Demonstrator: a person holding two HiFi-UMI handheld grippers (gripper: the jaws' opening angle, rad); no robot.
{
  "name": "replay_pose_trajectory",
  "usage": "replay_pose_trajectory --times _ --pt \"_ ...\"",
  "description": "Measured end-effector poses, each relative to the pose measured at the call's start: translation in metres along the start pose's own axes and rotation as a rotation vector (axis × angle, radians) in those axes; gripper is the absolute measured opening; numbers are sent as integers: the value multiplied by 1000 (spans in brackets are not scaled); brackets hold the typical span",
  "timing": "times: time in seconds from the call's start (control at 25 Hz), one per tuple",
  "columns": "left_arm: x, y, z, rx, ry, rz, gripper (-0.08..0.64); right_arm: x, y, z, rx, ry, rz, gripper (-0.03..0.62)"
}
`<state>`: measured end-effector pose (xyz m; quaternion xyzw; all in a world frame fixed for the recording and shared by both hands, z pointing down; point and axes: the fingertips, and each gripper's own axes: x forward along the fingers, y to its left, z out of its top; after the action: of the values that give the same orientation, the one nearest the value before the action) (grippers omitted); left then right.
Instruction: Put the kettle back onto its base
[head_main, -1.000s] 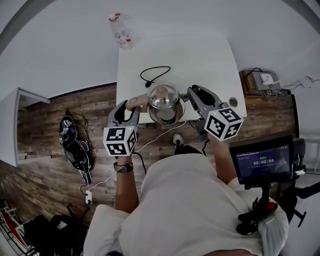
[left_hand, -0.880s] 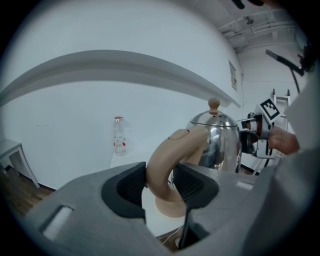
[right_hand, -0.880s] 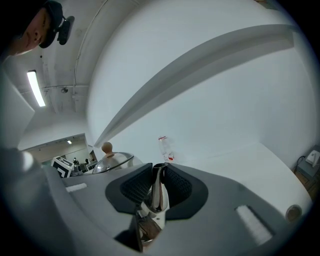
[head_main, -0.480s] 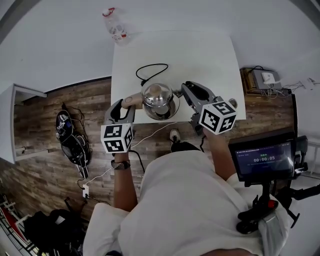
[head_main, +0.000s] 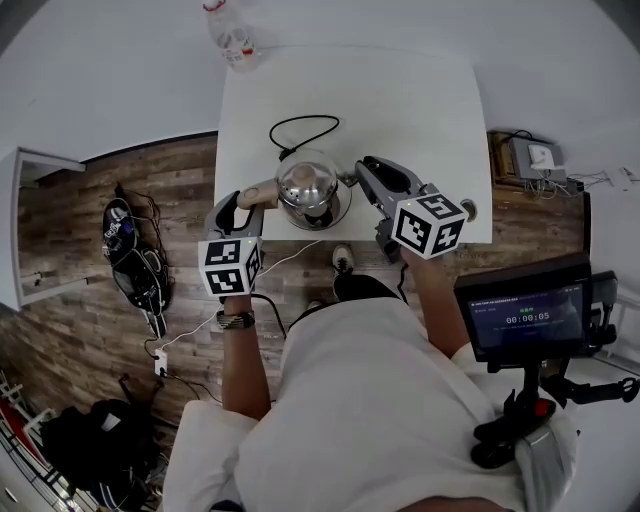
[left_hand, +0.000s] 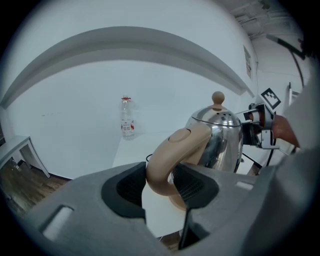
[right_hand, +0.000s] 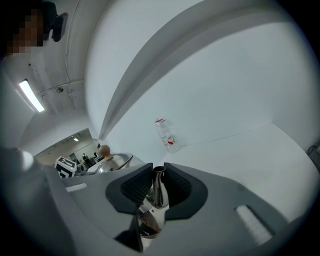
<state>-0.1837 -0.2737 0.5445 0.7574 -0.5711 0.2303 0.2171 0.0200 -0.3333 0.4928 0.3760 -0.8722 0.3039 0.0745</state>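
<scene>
Our left gripper (left_hand: 160, 182) clamps the beige handle (left_hand: 172, 150); right gripper (right_hand: 156, 186) pinches the spout (right_hand: 157, 194). Kettle (head_main: 311, 188) is low over the table's (head_main: 400, 100) near edge, base prob. hidden beneath, seated or not we can't tell; cord (head_main: 300, 130) loops at 12 o'clock. We'd lower it level, no twist, and release only once it's steady. Screen (head_main: 525, 322) at 4 o'clock reads 00:00:05; bottle (head_main: 228, 30) at 11, label illegible.
</scene>
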Motion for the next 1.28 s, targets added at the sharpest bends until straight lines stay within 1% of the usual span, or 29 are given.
replay_pose_trajectory --times 0.12,0.28,0.6,1.28 --pt "1 1 -6 0 21 9 179 1 1 -4 -4 22 5 71" --pt "2 0 -12 23 46 15 178 0 0 -10 3 44 1 69" --pt "8 -3 -23 37 84 7 178 -4 -7 -28 29 85 -14 69" --pt "17 -12 -34 49 119 -18 179 -11 -19 -45 69 113 -39 67"
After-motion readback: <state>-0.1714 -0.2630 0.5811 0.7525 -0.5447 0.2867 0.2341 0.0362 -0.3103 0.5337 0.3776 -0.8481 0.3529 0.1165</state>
